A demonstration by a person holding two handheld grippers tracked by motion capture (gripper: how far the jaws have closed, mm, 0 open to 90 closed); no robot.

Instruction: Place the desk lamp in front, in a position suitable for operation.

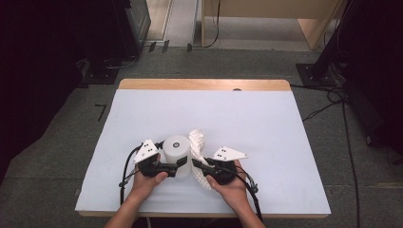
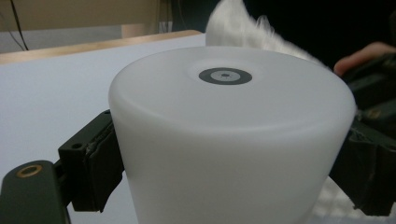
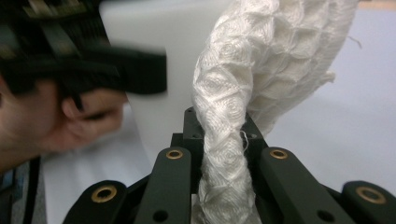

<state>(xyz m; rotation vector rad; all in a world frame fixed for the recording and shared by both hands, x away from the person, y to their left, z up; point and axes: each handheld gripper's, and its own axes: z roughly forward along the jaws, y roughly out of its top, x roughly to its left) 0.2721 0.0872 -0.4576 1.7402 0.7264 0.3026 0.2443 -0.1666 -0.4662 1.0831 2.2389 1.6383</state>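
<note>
A white cylindrical container [image 1: 176, 154] stands on the white table [image 1: 247, 123] near its front edge, a small dark ring on its flat top [image 2: 225, 76]. My left gripper [image 1: 177, 165] is shut on the container, one pad pressed on each side [image 2: 98, 161]. A white quilted cloth [image 1: 198, 156] hangs against the container's right side. My right gripper [image 1: 198, 166] is shut on the cloth [image 3: 233, 135], which runs up bunched between its jaws. The container [image 3: 173, 51] and the other hand's blurred gripper [image 3: 116, 65] lie just beyond.
A wooden strip [image 1: 204, 84] edges the table's far side. Cables [image 1: 342, 123] trail over the grey floor at the right. Dark equipment [image 1: 62, 42] stands at the back left, and pale wooden furniture [image 1: 285, 19] at the back.
</note>
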